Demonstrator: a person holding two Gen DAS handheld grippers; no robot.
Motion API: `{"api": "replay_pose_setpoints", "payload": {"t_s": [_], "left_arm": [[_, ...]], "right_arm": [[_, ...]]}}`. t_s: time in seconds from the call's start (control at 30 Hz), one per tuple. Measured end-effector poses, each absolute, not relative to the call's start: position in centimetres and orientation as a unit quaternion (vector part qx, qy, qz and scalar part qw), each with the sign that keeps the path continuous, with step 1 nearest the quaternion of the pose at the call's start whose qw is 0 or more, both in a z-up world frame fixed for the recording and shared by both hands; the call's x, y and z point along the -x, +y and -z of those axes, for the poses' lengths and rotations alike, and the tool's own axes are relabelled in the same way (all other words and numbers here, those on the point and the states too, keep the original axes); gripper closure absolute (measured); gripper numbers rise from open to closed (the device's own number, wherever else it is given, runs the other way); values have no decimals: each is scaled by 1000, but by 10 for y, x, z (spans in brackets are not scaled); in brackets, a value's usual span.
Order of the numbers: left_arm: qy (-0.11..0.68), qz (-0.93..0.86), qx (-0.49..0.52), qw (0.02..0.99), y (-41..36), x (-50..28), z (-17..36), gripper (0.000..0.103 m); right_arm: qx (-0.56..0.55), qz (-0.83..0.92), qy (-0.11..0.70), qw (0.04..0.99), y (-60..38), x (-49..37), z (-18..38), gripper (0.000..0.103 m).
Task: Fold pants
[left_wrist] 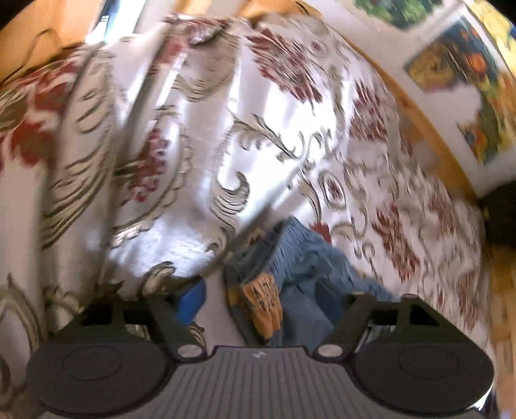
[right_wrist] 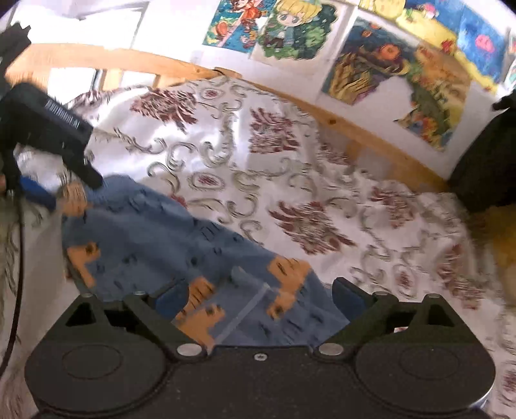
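The pants (right_wrist: pixel 154 238) lay on the bed cover (right_wrist: pixel 290 180), their long axis running from the left gripper (right_wrist: pixel 64 190) at the waistband end down to the right gripper (right_wrist: pixel 258 296) at the other end. Both grippers had their jaws spread wide around the cloth, not pinching it. No containers were visible.

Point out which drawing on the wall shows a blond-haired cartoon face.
The drawing at top centre in the right wrist view: blond hair, big eyes, green surround. Its neighbours show red figures on blue and an orange-yellow scene.
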State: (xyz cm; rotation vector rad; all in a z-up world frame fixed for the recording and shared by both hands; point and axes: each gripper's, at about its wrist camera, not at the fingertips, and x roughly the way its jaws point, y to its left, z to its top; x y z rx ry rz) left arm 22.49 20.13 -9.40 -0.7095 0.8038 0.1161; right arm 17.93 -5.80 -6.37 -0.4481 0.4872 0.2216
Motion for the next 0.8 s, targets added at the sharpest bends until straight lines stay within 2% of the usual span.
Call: {"api": "replay_pose_setpoints", "payload": {"t_s": [0.07,0.17,0.27,0.4,0.57,0.67,0.73,0.8], "left_arm": [[370,-67,352,857,204,-222,97,35],[351,-72,367,859,202,-224,102,34],[355,-74,352,863,196,-235,109,26],[354,-57,346,867,191,-242,110,6],[342,-53,356,868,194,-234,111,5],[316,-61,404,856,204,-226,115,8],[297,-74,447,840,212,-218,119,18],[290,-83,476,826,219,-214,125,34]], "right_arm": [[242,-89,229,939,-55,-171,73,8],[285,-85,227,927,-44,-169,92,9],[319,-83,218,918,-32,-166,111,9],[315,-76,201,925,-31,-165,121,8],[296,-76,199,931,-35,-166,123,6],[290,-76,197,933,-36,-165,124,6],[289,-76,196,934,-36,-165,124,6],[288,-76,194,935,-36,-163,124,6]]}}
